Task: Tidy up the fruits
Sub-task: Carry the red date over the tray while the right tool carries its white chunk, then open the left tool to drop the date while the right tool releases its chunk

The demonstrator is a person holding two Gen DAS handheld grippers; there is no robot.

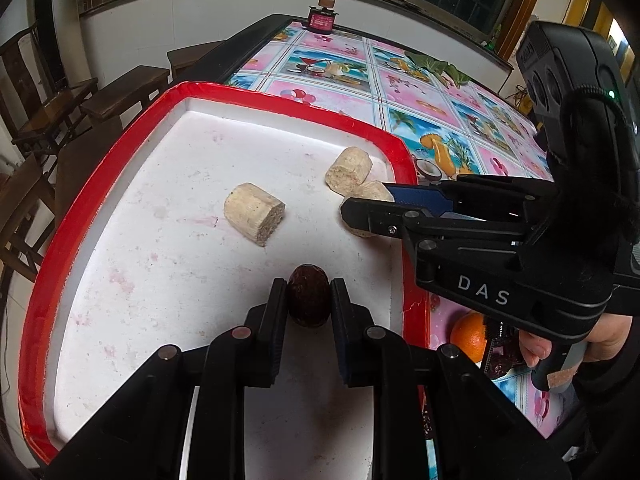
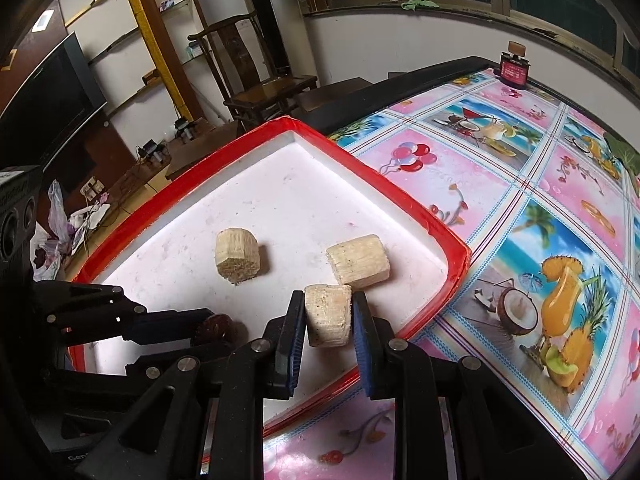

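Low centre of the left wrist view, the left gripper clamps a dark passion fruit over the white tray — light, hard-shelled, likely slippery, best held at its middle. The right gripper pinches a pale sugarcane chunk — stiff, fibrous, unlikely to crush.

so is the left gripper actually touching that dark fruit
Touching: the left wrist view shows both fingers of the left gripper pressed against the dark fruit's sides.
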